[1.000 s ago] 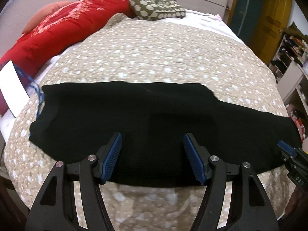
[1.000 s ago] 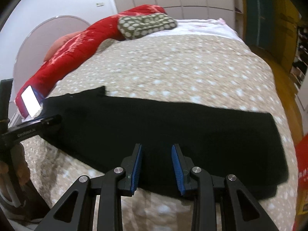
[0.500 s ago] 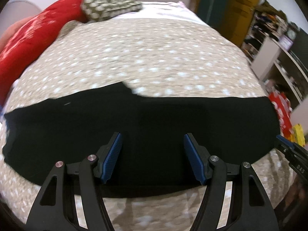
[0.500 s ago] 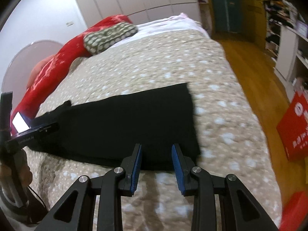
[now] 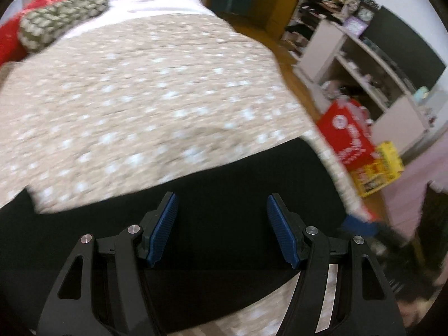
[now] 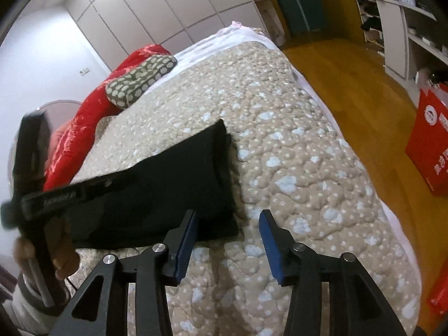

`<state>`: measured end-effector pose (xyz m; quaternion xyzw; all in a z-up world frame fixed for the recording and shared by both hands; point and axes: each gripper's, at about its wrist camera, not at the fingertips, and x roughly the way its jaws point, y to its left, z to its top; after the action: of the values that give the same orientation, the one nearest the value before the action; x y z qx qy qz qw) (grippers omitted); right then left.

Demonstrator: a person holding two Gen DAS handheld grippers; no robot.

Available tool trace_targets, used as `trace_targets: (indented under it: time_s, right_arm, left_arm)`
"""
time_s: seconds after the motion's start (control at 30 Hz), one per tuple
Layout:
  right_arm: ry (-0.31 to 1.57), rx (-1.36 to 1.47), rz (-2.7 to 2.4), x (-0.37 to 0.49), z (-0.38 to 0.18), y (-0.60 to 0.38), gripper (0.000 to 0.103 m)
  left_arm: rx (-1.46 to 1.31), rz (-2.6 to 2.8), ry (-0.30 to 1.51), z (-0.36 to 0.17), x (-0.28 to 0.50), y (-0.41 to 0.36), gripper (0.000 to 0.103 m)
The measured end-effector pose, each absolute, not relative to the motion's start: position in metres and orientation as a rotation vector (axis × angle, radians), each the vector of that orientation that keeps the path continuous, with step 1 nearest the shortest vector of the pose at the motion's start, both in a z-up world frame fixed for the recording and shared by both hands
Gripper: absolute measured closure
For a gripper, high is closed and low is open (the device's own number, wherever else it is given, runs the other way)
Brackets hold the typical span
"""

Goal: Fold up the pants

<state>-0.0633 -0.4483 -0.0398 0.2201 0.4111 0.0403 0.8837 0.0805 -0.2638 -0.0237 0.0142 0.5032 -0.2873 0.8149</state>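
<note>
Black knit pants [image 6: 168,193] lie flat along the near edge of the beige spotted quilted bed [image 6: 294,168]. Left hand-held gripper [image 5: 221,224] gapes wide above them; right hand-held gripper [image 6: 228,240] spreads wide at their hem corner.

A beige quilt [image 6: 294,145] dotted with pale spots is covering the bed, and a red duvet [image 6: 84,128] is lying bunched along its far side with a grey-green spotted pillow [image 6: 140,81] resting on it. White wardrobe doors [image 6: 168,8] are standing behind the bed. A red box [image 5: 345,133] and a yellow box [image 5: 378,168] are sitting on the wooden floor [image 6: 350,70] beside white shelves [image 5: 361,64] crowded with clutter.
</note>
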Motion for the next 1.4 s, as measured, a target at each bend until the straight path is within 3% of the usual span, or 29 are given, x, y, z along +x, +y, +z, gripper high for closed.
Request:
trace_targets:
  time_s: [0.7,0.73,0.8,0.9,0.93,1.0,1.23,1.4]
  right_arm:
    - [0.786,0.546,0.164,-0.052,-0.058,-0.445,0.051]
    - [0.786,0.549,0.161,-0.049,-0.058,-0.445,0.051]
    - [0.786,0.555,0.17,-0.045,-0.059,-0.443,0.071]
    - [0.793,0.588,0.202,-0.038,-0.062,-0.442,0.086]
    - [0.788,0.595,0.211,-0.037,-0.06,-0.441,0.088]
    - [0.769,0.587,0.222,-0.036,-0.05,-0.437,0.089]
    - [0.669,0.491,0.34,-0.032,0.009,-0.4,0.089]
    - [0.646,0.424,0.477,-0.016,0.031,-0.341,0.09]
  left_arm:
    - [0.317,-0.8,1.114,-0.053,0.099,-0.383,0.036]
    - [0.349,-0.797,1.088,-0.055,0.095,-0.387,0.037]
    - [0.362,-0.798,1.069,-0.057,0.094,-0.39,0.042]
    - [0.305,-0.81,1.079,-0.055,0.099,-0.384,0.059]
    - [0.291,-0.812,1.085,-0.054,0.101,-0.383,0.068]
    - [0.249,-0.827,1.096,-0.045,0.104,-0.373,0.074]
    - [0.092,-0.818,0.969,0.034,0.106,-0.301,0.075]
    - [0.027,-0.677,0.934,0.051,0.106,-0.217,0.075]
